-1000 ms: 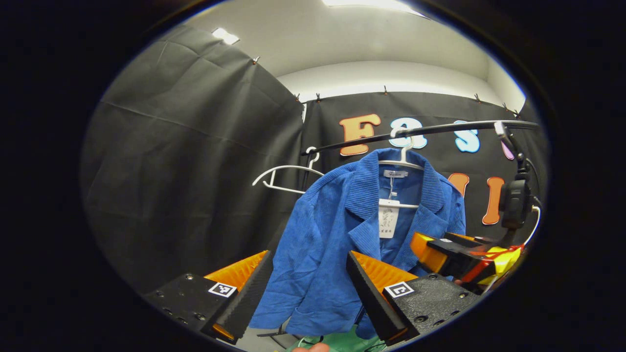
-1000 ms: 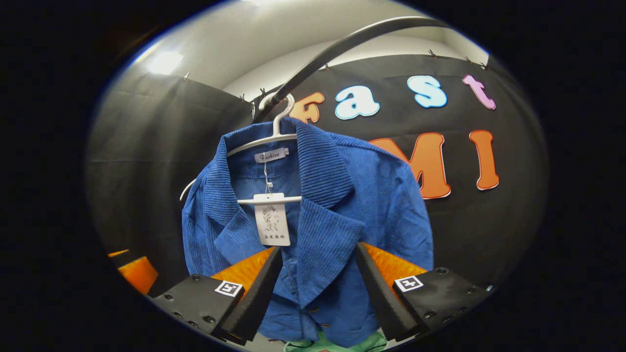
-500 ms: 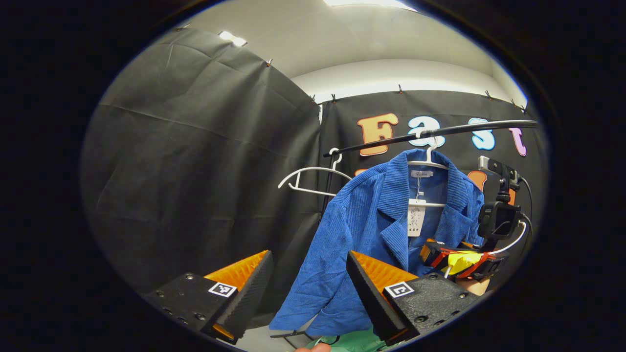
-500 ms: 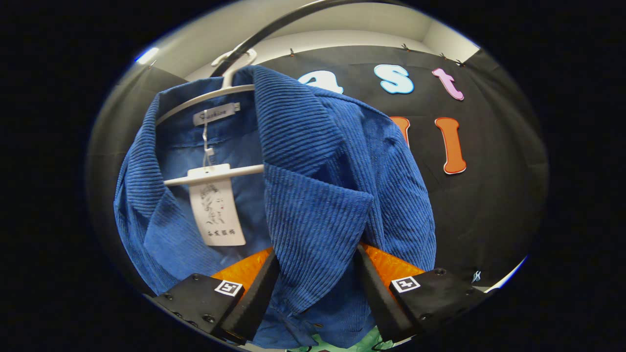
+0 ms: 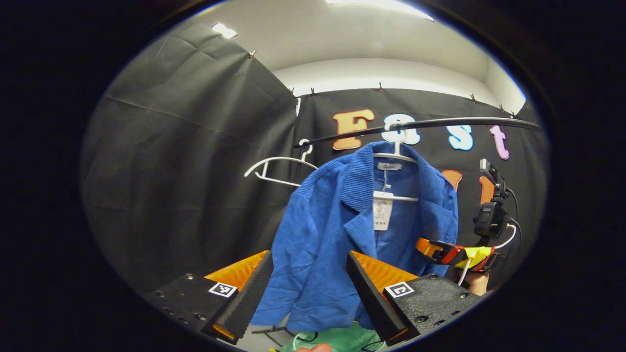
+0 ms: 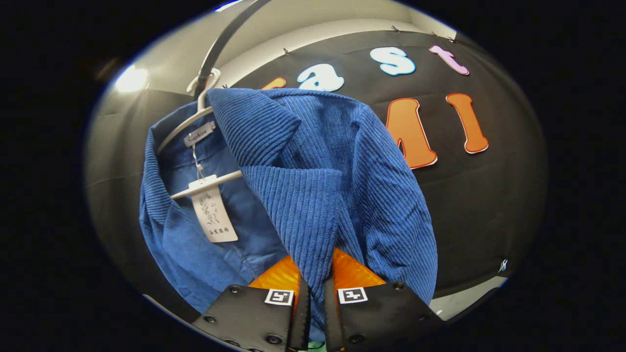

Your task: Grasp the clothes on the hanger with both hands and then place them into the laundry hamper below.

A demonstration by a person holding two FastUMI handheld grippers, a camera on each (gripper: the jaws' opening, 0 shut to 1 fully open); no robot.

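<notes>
Jacket (image 5: 337, 244): blue corduroy, hangs on a white hanger (image 5: 397, 155) from the dark rail (image 5: 440, 123); long axis vertical, collar up at the rail, hem down, open front facing both cameras.
Left gripper view: shows the whole jacket below the rail, a spare hanger (image 5: 276, 168) on the rail's left end, and a green hamper (image 5: 337, 340) under the jacket's hem.
Right gripper view: shows the jacket close up, its lapel (image 6: 305, 205) and a paper tag (image 6: 213, 215) dangling from the hanger bar.
Left gripper (image 5: 305, 293): fingers wide apart, holding nothing, short of the jacket below the rail.
Right gripper (image 6: 313, 298): fingers nearly together, pinching the lapel's lower edge; in the left gripper view it (image 5: 433, 247) sits at the jacket's right front, below the rail, with a hand (image 5: 477, 281) behind it.
</notes>
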